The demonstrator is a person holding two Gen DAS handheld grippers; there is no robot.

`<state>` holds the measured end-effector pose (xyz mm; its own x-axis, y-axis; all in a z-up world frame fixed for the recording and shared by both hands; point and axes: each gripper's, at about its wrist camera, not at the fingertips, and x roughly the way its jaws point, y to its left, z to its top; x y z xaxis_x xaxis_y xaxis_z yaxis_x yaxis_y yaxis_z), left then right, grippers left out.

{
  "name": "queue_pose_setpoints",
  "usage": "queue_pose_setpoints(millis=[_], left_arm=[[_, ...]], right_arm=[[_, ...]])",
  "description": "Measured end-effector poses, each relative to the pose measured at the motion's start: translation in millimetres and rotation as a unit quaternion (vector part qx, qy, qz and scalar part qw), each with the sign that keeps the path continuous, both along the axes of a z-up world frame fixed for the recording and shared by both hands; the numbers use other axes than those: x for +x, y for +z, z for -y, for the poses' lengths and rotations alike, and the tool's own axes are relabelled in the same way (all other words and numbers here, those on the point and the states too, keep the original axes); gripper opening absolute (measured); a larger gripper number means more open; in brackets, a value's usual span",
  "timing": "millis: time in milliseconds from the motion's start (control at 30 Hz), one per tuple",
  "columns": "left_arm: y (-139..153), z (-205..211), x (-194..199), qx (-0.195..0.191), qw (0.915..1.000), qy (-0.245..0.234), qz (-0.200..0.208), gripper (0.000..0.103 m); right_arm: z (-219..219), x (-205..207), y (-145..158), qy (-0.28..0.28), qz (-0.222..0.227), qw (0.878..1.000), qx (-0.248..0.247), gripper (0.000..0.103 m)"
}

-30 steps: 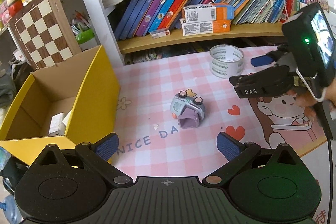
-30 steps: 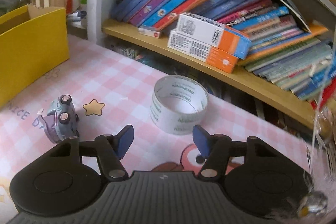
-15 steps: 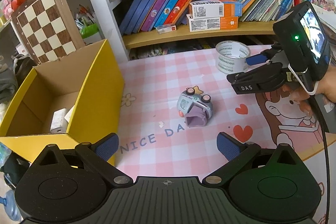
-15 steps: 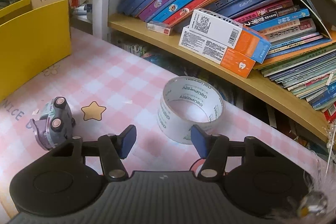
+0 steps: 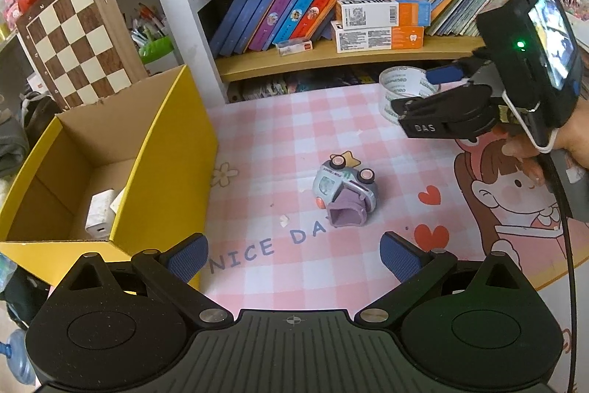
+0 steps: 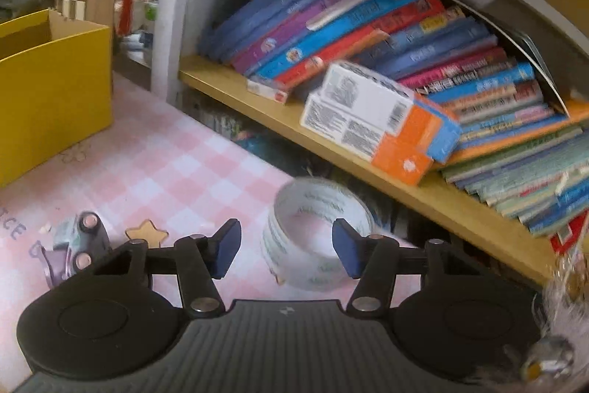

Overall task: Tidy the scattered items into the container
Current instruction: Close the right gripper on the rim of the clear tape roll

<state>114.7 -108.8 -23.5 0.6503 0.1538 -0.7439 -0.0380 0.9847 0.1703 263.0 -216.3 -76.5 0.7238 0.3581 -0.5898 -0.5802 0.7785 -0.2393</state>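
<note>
Two blue-tipped fingers of the right claw [image 6: 286, 253] have moved up around the clear plastic tape roll [image 6: 316, 231], apart and not yet squeezing, so grabbing it comes next.

Bright, even daylight; soft shadows; strong fisheye bending at edges; left view sharp, right view motion-blurred throughout.
</note>
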Motion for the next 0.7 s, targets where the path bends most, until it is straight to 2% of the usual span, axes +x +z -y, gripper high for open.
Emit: queue_pose_setpoints(millis=[233,400,567,700], left_arm=[[-1.4,-2.6,2.2,0.004,1.0000,0.005,-0.004,0.101],[-2.7,-4.6,3.1,0.001,1.0000,0.007,-0.006,0.101],[-2.7,-1.7,3.7,0.000,1.0000,-0.002,-0.005,0.101],[-1.1,-0.1,3.2,0.000,1.0000,-0.007,-0.002,0.101]], right_arm=[[-9.7,16.1,-10.9,0.002,-0.024,0.999,-0.034,0.044],[-6.9,19.2,-17.4,-0.001,-0.040,0.998,-0.048,0.042],[2.4,17.7,-19.4,-0.007,-0.074,0.996,-0.050,0.024],[14.8,12.6,-20.8,-0.022,-0.093,0.995,-0.039,0.017]])
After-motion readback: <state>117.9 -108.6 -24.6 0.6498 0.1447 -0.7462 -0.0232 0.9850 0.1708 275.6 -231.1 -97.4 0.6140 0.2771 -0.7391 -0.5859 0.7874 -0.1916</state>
